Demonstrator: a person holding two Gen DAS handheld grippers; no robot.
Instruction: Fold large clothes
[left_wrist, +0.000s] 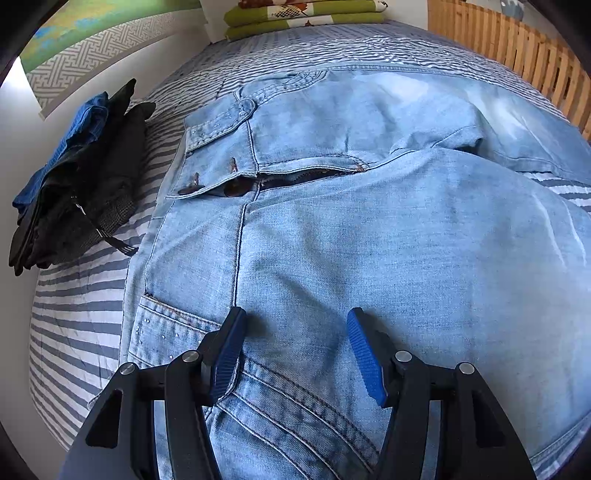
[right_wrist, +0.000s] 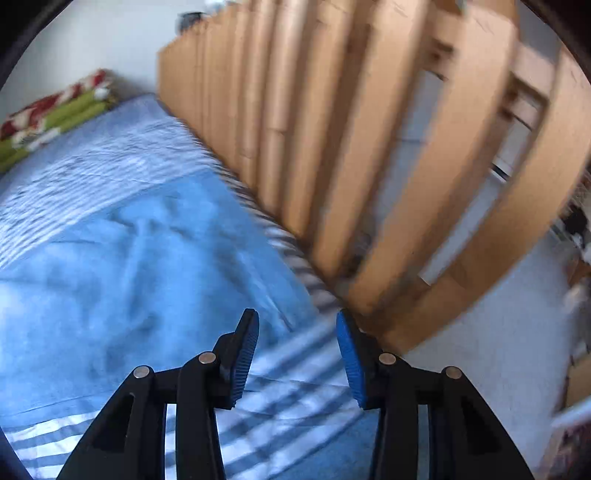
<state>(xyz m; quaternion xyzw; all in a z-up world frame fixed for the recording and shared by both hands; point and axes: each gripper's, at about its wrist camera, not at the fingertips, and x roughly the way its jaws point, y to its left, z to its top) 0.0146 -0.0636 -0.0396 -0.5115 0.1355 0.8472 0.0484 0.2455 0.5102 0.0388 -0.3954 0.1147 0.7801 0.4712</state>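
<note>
Left wrist view: your left gripper (left_wrist: 295, 325) is angled down over the jeans (left_wrist: 351, 229), which lie spread across the striped bedsheet (left_wrist: 74, 314). The jaws stand spread, with denim showing bare between them. The pads (left_wrist: 364, 354) look to rest on or just above the cloth near the back pocket (left_wrist: 173, 328); whether they touch it cannot be told. Nothing is pinched. Taken from the jeans, the waistband and open fly lie further up the bed, and one leg appears laid over the other, which suggests a lengthwise fold is already made. A pile of dark folded clothes (left_wrist: 81, 184) sits just beside the jeans toward the wall, likely finished pieces set aside. Green folded bedding (left_wrist: 303, 18) lies well beyond the jeans at the head of the bed.

Right wrist view: the picture is blurred. Your right gripper (right_wrist: 297, 332) is likewise spread and holds nothing. It hangs over bare sheet (right_wrist: 288, 387) at the leg end of the jeans (right_wrist: 129, 277), with the denim edge just to its left and the wooden slatted rail (right_wrist: 332, 147) close on the far side. Judged from this, you are placed to catch the leg hem next.
</note>
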